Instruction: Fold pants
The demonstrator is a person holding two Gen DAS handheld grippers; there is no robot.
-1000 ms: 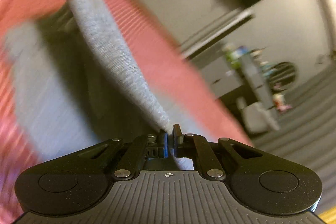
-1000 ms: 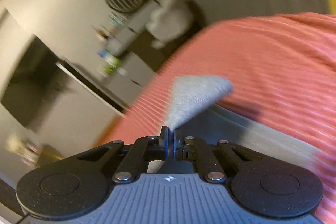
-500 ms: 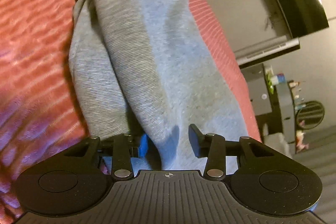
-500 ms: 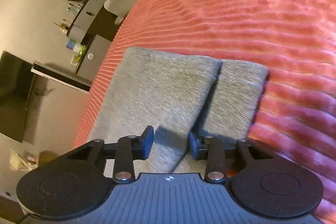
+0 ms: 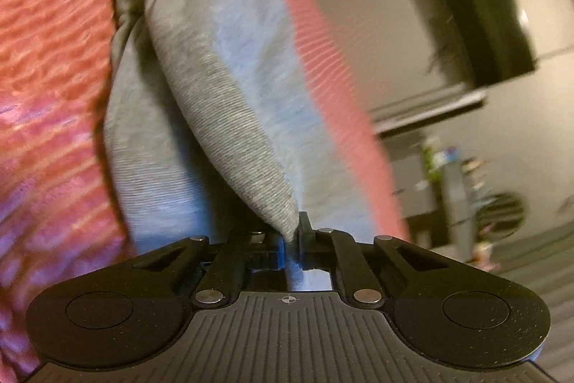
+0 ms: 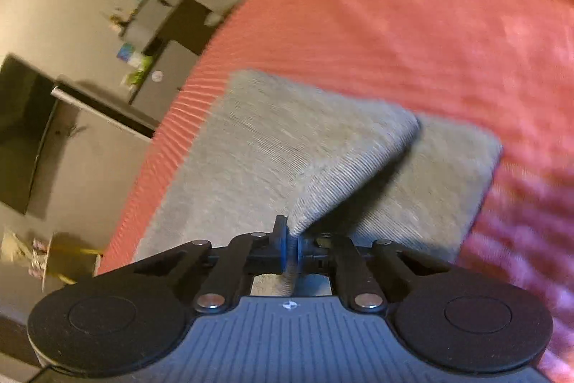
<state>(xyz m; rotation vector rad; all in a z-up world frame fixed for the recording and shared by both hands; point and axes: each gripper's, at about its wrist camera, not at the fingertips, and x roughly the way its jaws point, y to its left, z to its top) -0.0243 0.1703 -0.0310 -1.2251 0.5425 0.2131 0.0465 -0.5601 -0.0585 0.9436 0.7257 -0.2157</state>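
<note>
Clamped again after gaping half a second ago, left gripper (image 5: pixel 292 236) and right gripper (image 6: pixel 291 244) each pinching a lifted fold of the grey pants (image 5: pixel 201 88), spread along the edge of the coral ribbed bedspread (image 6: pixel 412 24), cuffs toward its middle

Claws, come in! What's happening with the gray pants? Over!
Left claw shut on gray sweatpants. Right claw shut on them too. Top layer lifted off the red bedspread. Nothing in the way.

Pants (image 5: pixel 201 117) lie on the bedspread (image 5: pixel 50 60), one edge pinched up between each gripper's fingers (image 6: pixel 281 241)
</note>
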